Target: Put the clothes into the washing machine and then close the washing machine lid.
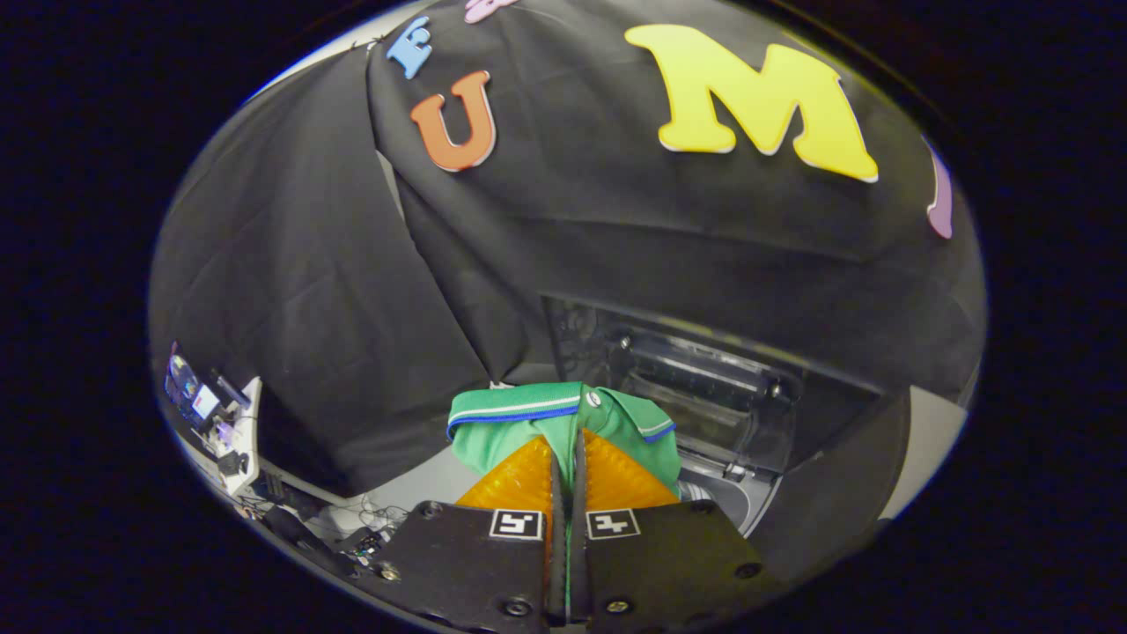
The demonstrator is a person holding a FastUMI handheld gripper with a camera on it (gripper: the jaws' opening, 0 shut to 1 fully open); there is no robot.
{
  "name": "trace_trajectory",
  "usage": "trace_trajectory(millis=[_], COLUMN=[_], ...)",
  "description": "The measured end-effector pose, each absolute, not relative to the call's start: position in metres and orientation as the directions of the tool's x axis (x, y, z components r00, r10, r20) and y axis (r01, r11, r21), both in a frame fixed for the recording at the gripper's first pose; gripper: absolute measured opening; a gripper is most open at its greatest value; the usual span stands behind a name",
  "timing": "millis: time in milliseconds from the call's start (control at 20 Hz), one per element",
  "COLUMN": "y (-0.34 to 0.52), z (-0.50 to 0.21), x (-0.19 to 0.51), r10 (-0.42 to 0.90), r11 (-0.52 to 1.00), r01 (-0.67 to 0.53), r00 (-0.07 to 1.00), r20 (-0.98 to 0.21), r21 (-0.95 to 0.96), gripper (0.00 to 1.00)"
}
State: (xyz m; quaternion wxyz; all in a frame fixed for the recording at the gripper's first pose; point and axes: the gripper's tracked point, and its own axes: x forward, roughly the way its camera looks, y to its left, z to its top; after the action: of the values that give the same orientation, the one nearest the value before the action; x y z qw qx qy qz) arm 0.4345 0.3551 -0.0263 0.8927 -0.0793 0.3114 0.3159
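Note:
My gripper is shut on a green shirt with a white and blue striped collar. The cloth is pinched between the two orange fingers and bunches over their tips, held up in the air. Just beyond and to the right of the fingers stands the washing machine, its dark see-through lid raised and leaning back toward the booth wall. A slice of the light drum opening shows beside the right finger, below the hanging shirt.
Black cloth walls close in behind and to the left of the washer. Far off to the left sits a white desk with a screen and small gear, and cables lie on the grey floor below it.

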Motion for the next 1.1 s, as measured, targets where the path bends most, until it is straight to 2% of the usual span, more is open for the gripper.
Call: trace_trajectory(millis=[350,650,1100], y=[0.338,0.324,0.321], z=[-0.139,-0.194,-0.22], x=[0.469,0.484,0.48], r10=[0.373,0.275,0.213], r11=[0.877,0.923,0.919], r01=[-0.479,-0.385,-0.394], r00=[0.614,0.604,0.567], r20=[-0.696,-0.748,-0.796], r21=[0.048,0.028,-0.034], gripper=[0.05,0.05,0.05])
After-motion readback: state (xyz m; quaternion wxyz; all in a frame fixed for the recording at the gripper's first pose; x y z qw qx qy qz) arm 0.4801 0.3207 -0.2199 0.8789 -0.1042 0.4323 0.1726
